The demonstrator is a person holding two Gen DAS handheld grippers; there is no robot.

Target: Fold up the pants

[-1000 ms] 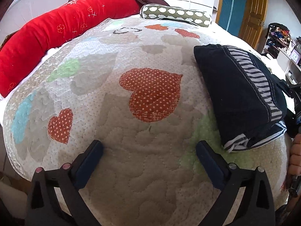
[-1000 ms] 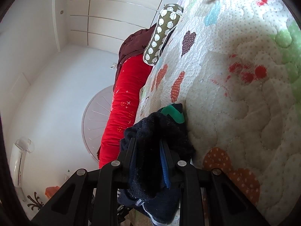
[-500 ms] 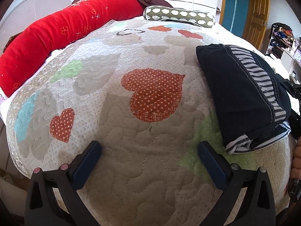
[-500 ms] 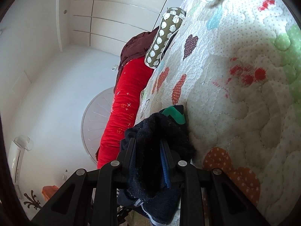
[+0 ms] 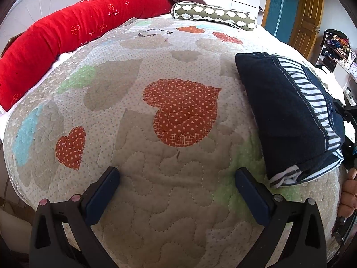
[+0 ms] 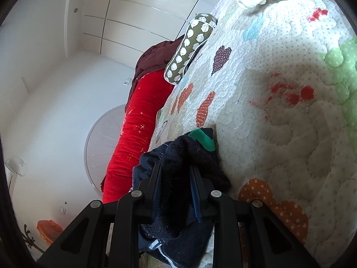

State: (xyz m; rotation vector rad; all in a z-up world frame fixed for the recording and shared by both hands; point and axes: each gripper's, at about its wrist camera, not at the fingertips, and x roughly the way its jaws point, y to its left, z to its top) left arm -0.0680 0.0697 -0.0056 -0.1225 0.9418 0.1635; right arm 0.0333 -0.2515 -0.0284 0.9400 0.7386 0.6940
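Left wrist view: left tool (image 5: 176, 187) spread wide, nothing between its blue pads, hovering over the quilted bed cover (image 5: 156, 212); pants (image 5: 287, 120) lie folded in a thick navy block at the right side of the bed, a striped white-and-navy band running along the upper face, a striped edge peeking out at the near corner; large dotted orange heart patch (image 5: 183, 114) just left of the pants, apart from them; red bolster (image 5: 73, 33) along the far left edge of the bed; olive patterned cushion (image 5: 214, 15) at the far end; wooden door (image 5: 305, 17) and a cluttered shelf (image 5: 334, 49) beyond, seen only here; a bare hand (image 5: 348, 196) at the right border; against the frame one second back, the pants, heart and bolster sit slightly lower and the far wall shows less, the spread of the tool unchanged.

Right wrist view: right tool (image 6: 176, 192) closed narrow on a bunch of the pants (image 6: 185, 156), dark fuzzy navy fabric filling the gap and spilling over and below the fingers; a green tag (image 6: 203, 139) shows at the top of the bunch, seen only here; white panelled wardrobe (image 6: 138, 15) and round headboard (image 6: 100, 149) in the background; red bolster (image 6: 138, 138) and olive cushion (image 6: 189, 49) both visible; the grip and bunch match the earlier frame, the background only slightly shifted.
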